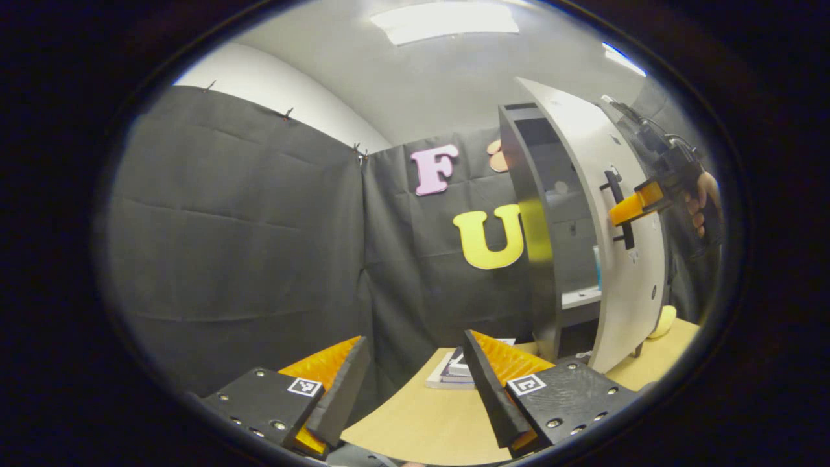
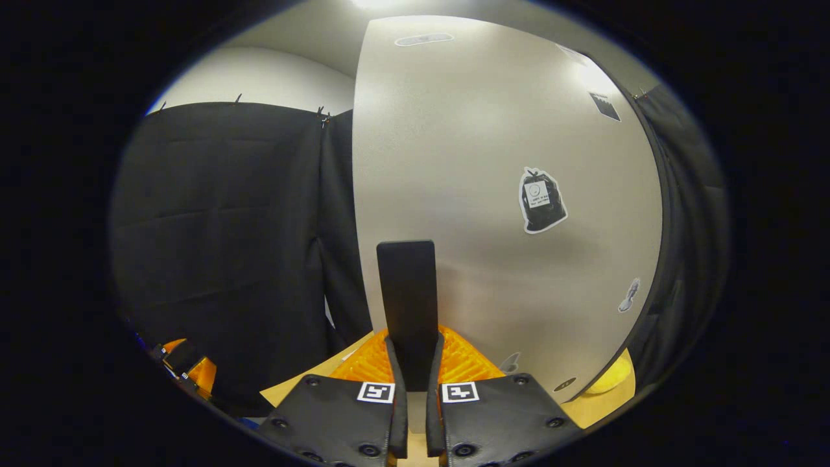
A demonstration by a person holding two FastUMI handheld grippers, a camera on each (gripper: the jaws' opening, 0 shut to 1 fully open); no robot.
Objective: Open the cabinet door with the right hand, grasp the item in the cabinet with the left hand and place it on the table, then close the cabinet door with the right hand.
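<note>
Gripping the black bar handle (image 2: pixel 407 305) of the pale grey cabinet door (image 2: pixel 493 181), the right gripper (image 2: pixel 415 383) has both fingers closed narrow on it, one on each side. From the left gripper view the same door (image 1: pixel 632 259) stands swung partly open, with the dark cabinet interior (image 1: pixel 554 194) exposed behind its edge. So, by my reading, the opening step is under way or nearly finished; the grasp, the placing and the closing are all left.

The left gripper (image 1: pixel 415 383) hangs above the light wooden desk (image 1: pixel 421 421) with its fingers spread wide and nothing between them, well apart from the cabinet. Inside, a pale shelf (image 1: pixel 580 297) shows, with a slim teal thing (image 1: pixel 596 266) standing at its door-side end; this may be the item to take, though too little of it is visible to say what it is.

A stack of flat books (image 1: pixel 454 373) lies at the far edge of the desk, just beside the cabinet's foot. A soft yellow rounded object (image 2: pixel 613 376) sits on the desk behind the door's lower corner. The open door itself stands between the left gripper and part of the shelf, so the reach probably has to go around its free edge.
</note>
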